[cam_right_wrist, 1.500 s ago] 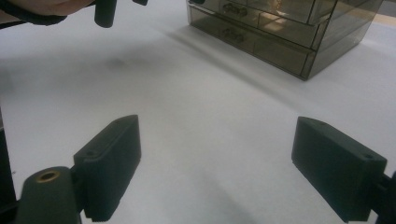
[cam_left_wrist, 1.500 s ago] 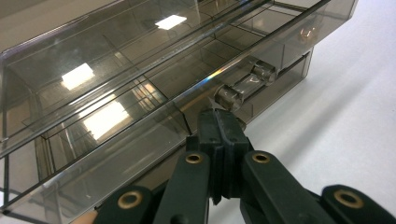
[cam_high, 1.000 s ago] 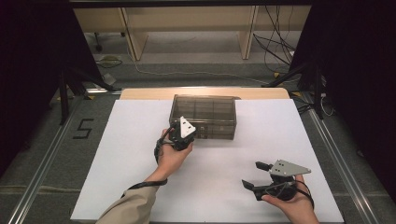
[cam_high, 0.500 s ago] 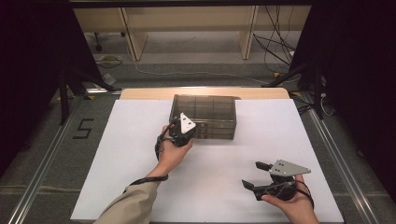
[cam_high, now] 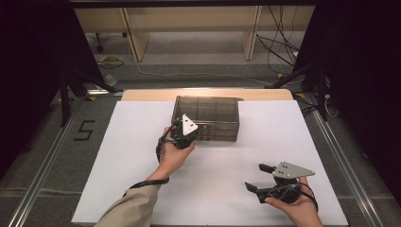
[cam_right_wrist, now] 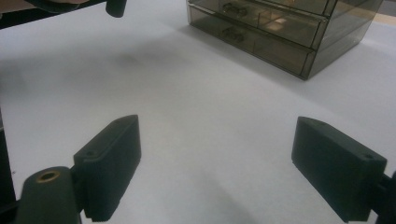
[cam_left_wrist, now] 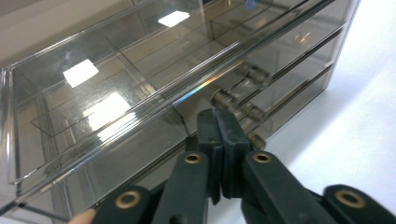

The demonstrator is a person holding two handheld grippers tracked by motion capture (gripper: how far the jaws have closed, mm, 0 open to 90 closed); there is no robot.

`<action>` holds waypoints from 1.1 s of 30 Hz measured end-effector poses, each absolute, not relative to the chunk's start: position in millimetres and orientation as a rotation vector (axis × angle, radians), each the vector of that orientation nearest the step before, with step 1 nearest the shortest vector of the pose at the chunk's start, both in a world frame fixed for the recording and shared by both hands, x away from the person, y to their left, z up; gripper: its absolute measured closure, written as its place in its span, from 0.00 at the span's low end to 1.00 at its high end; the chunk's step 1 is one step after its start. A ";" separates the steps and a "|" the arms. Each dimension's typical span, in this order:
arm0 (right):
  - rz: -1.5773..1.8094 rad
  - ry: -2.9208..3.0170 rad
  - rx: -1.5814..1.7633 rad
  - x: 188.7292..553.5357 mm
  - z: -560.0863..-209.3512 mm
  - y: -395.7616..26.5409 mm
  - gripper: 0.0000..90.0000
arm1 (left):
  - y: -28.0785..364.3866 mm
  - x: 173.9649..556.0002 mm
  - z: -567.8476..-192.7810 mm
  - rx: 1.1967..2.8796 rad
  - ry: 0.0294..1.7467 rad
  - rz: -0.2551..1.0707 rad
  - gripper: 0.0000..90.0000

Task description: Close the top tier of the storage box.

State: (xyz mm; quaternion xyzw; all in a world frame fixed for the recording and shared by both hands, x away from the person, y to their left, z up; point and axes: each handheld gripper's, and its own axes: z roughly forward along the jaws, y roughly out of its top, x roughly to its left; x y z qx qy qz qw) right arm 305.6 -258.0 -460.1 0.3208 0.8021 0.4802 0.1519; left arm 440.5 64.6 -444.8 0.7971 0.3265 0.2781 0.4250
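**A:** Your left gripper [cam_left_wrist: 219, 122] sits against the front of the smoky drawer box [cam_high: 207, 117], at its left end, with the jaws pressed together. I can't tell whether a drawer knob [cam_left_wrist: 223, 98] is pinched between them; the tips meet just below one. The box itself stands at the far middle of the white mat [cam_high: 118, 161].

**B:** So what's the risk?

**A:** If you pull now and the tips have no knob, you'll slide off and bump the front. If you do have it, the box looks light and nothing holds it down, so it may drag toward you instead of the drawer opening. You're also at one end, so the drawer could skew and jam.

**B:** And the other hand?

**A:** Your right gripper [cam_high: 260, 177] hangs at the near right, jaws spread wide with nothing between them, well apart from the box. You could use it to steady the box.

**B:** Anything in the way?

**A:** No. Only your own left cable [cam_high: 160, 146] trails near the wrist.
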 end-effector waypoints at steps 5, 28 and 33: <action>1.378 2.305 0.921 305.3 -460.0 -257.7 0.18 | 65.2 432.1 -439.2 2.015 0.779 0.688 0.93; 1.375 2.303 0.923 305.1 -459.8 -257.5 0.18 | 97.4 397.0 -432.8 2.002 0.730 0.579 0.60; 1.374 2.303 0.924 305.2 -460.0 -257.5 0.18 | 104.1 389.1 -432.7 1.999 0.733 0.534 0.50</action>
